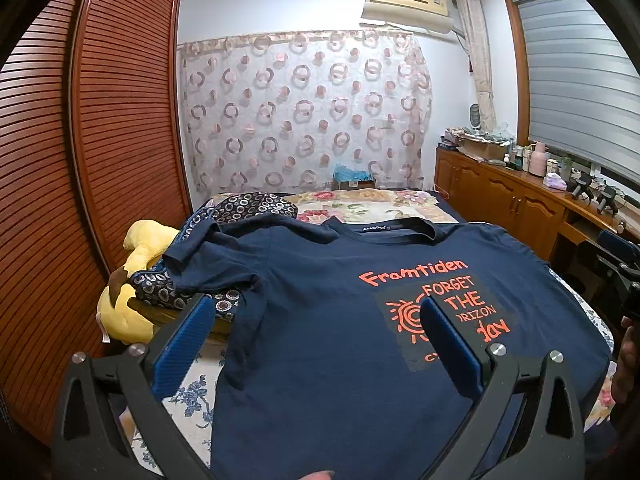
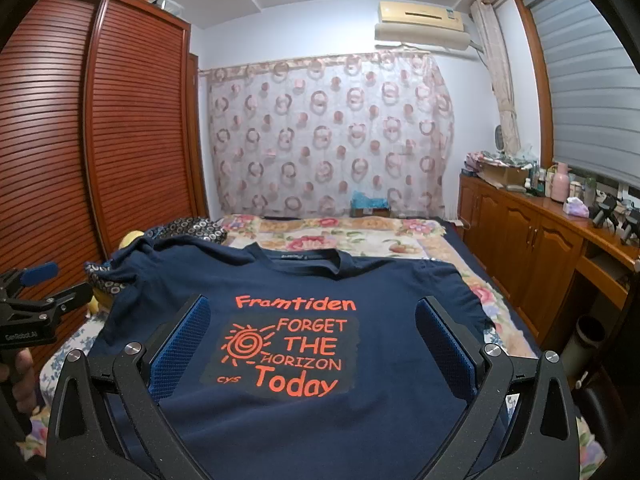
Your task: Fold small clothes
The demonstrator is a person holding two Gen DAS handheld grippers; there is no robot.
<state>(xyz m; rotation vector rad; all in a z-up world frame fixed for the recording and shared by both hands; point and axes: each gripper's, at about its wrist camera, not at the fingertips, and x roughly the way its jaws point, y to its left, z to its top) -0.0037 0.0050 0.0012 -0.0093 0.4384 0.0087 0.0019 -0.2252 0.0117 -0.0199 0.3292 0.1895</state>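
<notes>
Bedroom, floral-quilt bed (image 2: 360,236): navy T-shirt (image 1: 320,320) lies flat, print up, collar far. Left gripper (image 1: 316,320) spread wide over shirt's left half, gripping nothing. Right gripper (image 2: 312,324) likewise agape above the chest print. Yellow plush toy (image 1: 128,280) at left edge.

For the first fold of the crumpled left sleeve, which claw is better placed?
Probably the left claw. It is open, and its left finger sits beside the bunched sleeve of the navy T-shirt. The right claw, also open, hangs over the chest print, farther from that sleeve.
</notes>
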